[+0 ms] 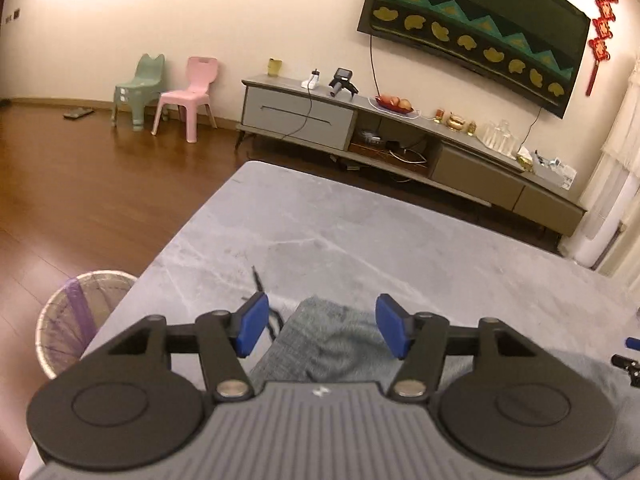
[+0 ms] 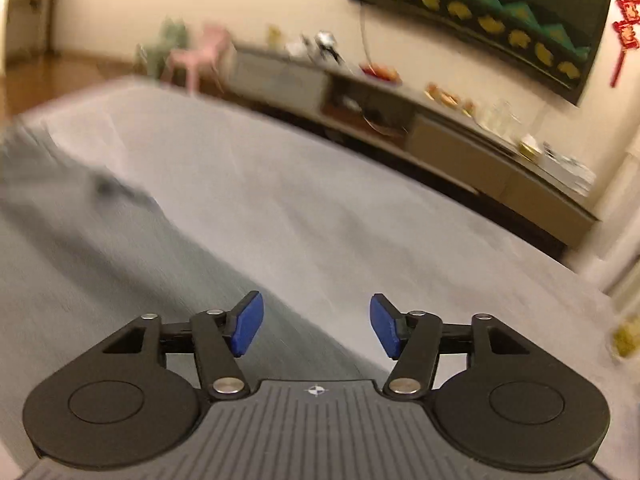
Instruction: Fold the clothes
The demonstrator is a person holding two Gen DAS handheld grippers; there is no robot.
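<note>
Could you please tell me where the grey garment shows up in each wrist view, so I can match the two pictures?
Left wrist view: the grey garment lies low in the centre, on the grey table, just beyond the open left claw.
Right wrist view: it fills the left side, blurred, reaching down to the open right claw.
Shared landmark: the pink chair by the far wall.

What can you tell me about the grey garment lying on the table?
The grey garment looks like soft, heathered knit cloth, rumpled with a shallow dip in the middle. It lies flat on the grey marble-look table, near the left edge, with a thin dark drawstring trailing from it. The left gripper is open above it, not pinching it. Its near part is hidden.
</note>
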